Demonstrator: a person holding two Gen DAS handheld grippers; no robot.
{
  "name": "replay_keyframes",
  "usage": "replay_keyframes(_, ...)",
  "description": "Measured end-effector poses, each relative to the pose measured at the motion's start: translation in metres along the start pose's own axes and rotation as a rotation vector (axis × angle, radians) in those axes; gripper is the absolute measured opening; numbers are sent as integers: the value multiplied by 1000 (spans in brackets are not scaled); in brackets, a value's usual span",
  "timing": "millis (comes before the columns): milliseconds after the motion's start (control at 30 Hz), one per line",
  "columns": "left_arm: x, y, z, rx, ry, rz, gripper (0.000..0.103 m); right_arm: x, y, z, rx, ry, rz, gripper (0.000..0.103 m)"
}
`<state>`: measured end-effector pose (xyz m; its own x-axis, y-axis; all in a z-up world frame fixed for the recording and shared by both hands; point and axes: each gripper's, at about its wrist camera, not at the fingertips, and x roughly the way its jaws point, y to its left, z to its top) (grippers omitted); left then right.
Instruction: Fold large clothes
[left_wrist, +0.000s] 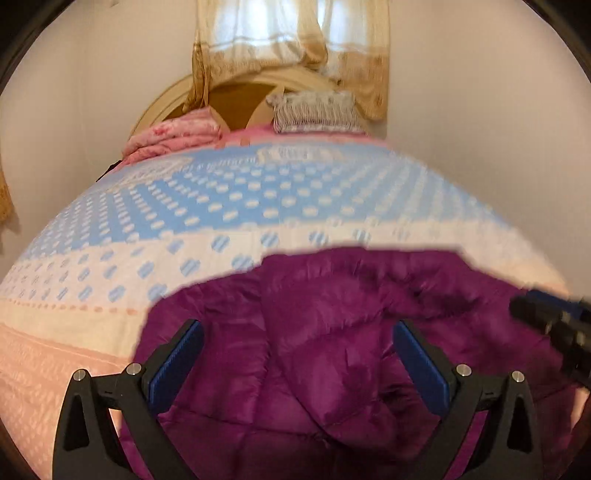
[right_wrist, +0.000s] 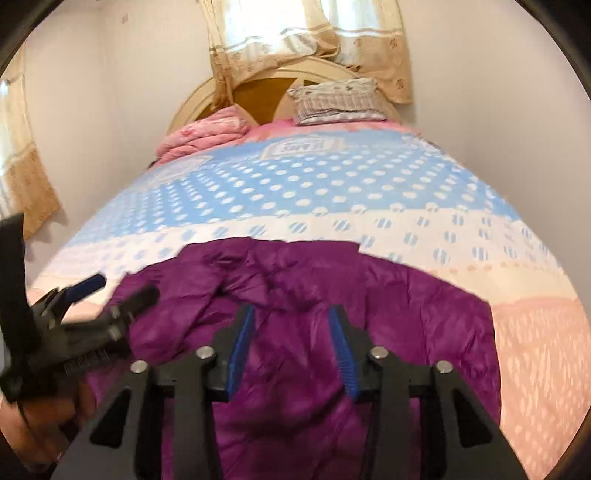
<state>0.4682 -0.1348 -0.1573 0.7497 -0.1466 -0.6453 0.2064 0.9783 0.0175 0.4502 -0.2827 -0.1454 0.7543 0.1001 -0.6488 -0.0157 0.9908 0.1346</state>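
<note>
Currently both of my grippers hover above the purple quilted jacket (left_wrist: 332, 332), which lies crumpled on the near end of the bed, on the polka-dot bedspread (left_wrist: 221, 206). The garment sits close to the near edge, so that I can reach any part of it without leaning across the mattress; the far half of the bedspread stays bare as working room for spreading and folding.

My left gripper (left_wrist: 297, 345) has its jaws wide apart, with nothing between the blue pads (left_wrist: 184, 350). Jacket fabric fills the gap only as background. The wide opening suits a bulky, puffy fold of cloth. My right gripper (right_wrist: 291, 339) has its jaws about half open, also holding nothing, and it points at the middle of the jacket. In the right wrist view the left gripper appears at the left, over the jacket's left edge.

At the far end, a folded pink blanket (right_wrist: 207, 133) and a striped pillow (right_wrist: 340, 99) rest against the rounded headboard (right_wrist: 258, 92), well apart from the work area. A tan curtain (right_wrist: 295, 33) hangs behind the headboard.

Limits of observation:
- The jacket's near portion is cut off by my own gripper bodies and the lens rim.
- Sleeves, collar and zipper cannot be identified; the creases hide them.
- Motion blur softens both views.
- Whether either set of fingertips touches the fabric cannot be determined.
</note>
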Motion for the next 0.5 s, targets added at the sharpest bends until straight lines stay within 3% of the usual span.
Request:
replay_keyframes(67,19,-6,-16,25,46,39,102,24,-5,-12,28,51,0,33)
replay_keyframes(167,38,-4,-30,16,118,3,102,48,-10,-37,20,90,-15,33)
replay_keyframes(500,47,-4,-29,2,150,-6,102,50,-16,-44,35,106,-1,33)
